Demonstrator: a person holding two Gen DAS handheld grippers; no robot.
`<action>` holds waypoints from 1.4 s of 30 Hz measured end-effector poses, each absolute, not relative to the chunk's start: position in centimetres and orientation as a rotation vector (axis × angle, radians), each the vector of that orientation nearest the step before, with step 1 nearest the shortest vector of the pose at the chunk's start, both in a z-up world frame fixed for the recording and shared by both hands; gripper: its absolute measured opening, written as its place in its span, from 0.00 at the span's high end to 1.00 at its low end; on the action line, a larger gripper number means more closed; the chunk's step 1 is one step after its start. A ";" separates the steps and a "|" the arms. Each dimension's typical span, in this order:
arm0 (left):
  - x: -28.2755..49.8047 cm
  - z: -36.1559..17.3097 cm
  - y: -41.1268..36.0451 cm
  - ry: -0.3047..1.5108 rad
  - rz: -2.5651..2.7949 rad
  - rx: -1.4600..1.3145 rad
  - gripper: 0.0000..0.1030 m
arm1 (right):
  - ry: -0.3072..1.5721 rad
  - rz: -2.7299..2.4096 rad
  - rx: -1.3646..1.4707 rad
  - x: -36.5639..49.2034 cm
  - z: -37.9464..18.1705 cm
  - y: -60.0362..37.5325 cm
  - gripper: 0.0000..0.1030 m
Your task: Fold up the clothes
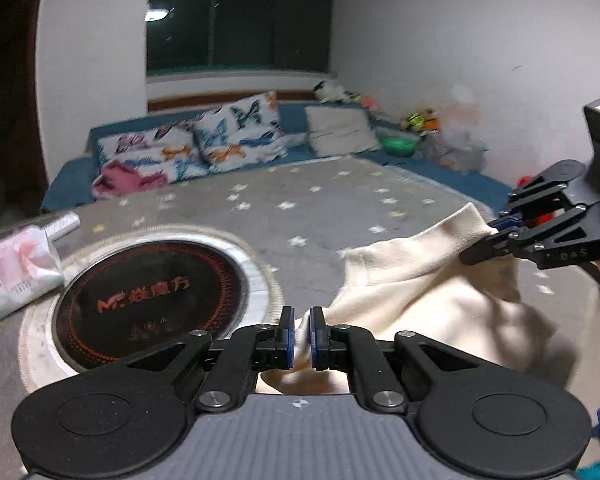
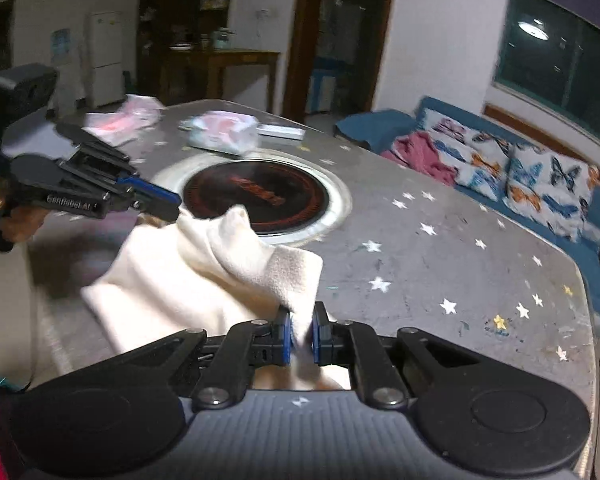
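The left gripper point(image 1: 301, 334) is pinched tight on one edge of a cream cloth point(image 1: 420, 292); the soft cloth is squeezed between its two blue pads point(image 1: 288, 336); the right gripper point(image 2: 301, 334) is pinched tight on another edge of the same cloth, and you can see the cloth poking up between its fingers; the cloth hangs between the two grippers and is held up over the grey table point(image 1: 300, 208) with little white stars on it; the cloth is bunched and wrinkly, and it looks a bit blurry; just beside the cloth, set into the table, is a round black cooker plate point(image 1: 152, 300) with red writing on it; a pink and white packet point(image 1: 18, 272) lies on the table on the other side of the plate; far behind the table is a blue sofa point(image 1: 72, 184) with butterfly pillows point(image 1: 240, 136) on it.
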State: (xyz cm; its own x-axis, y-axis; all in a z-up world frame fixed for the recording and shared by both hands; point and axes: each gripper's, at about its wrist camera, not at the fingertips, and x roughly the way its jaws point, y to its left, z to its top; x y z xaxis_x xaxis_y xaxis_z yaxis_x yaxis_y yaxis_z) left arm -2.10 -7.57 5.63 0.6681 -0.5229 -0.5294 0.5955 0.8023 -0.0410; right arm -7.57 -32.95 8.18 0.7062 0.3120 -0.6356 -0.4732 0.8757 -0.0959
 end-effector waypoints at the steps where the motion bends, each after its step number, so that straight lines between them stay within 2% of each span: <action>1: -1.3 5.0 -7.8 0.562 -0.617 0.136 0.92 | 0.661 0.424 -0.248 -6.6 7.5 -33.0 0.90; 4: 0.6 3.2 -8.4 0.595 -0.569 0.123 0.92 | 0.682 0.369 -0.207 -3.9 5.4 -33.3 0.87; 5: 0.9 2.8 -8.5 0.608 -0.558 0.118 0.91 | 0.685 0.349 -0.190 -3.3 4.7 -33.4 0.81; 6: 1.0 2.5 -8.4 0.613 -0.545 0.120 0.91 | 0.688 0.329 -0.180 -3.1 4.1 -33.6 0.78; 12: 0.7 2.9 -7.6 0.618 -0.524 0.089 0.90 | 0.701 0.256 -0.100 -3.9 3.2 -35.6 0.72; 13: 0.5 3.3 -7.5 0.616 -0.538 0.077 0.89 | 0.699 0.260 -0.095 -4.2 3.5 -35.9 0.72; 15: 0.1 3.7 -7.6 0.616 -0.573 0.071 0.74 | 0.698 0.269 -0.088 -4.5 4.0 -36.2 0.72; 17: -0.1 3.7 -8.0 0.621 -0.596 0.092 0.65 | 0.704 0.283 -0.082 -4.6 4.1 -36.4 0.72; 23: 0.5 2.6 -9.3 0.665 -0.622 0.157 0.64 | 0.709 0.320 -0.089 -3.4 4.0 -35.2 0.72; 26: 0.6 2.1 -9.4 0.673 -0.636 0.177 0.69 | 0.732 0.343 -0.082 -2.1 3.4 -34.6 0.72; 27: 0.6 2.1 -9.5 0.671 -0.643 0.187 0.78 | 0.741 0.347 -0.081 -1.9 3.3 -34.5 0.72; 30: 0.4 2.0 -9.9 0.660 -0.664 0.223 0.92 | 0.770 0.368 -0.061 -1.2 2.7 -34.5 0.75; 32: 0.1 2.1 -10.3 0.639 -0.660 0.252 0.94 | 0.776 0.373 -0.057 -1.1 2.4 -34.4 0.80; 33: 0.0 2.3 -10.5 0.625 -0.651 0.262 0.95 | 0.769 0.371 -0.062 -1.3 2.5 -34.3 0.89; 38: -0.4 4.1 -11.1 0.524 -0.627 0.260 0.95 | 0.662 0.320 -0.138 -2.7 3.8 -33.6 0.91; 42: 0.7 3.0 -12.4 0.560 -0.605 0.292 0.94 | 0.669 0.259 -0.173 -2.3 3.1 -33.1 0.91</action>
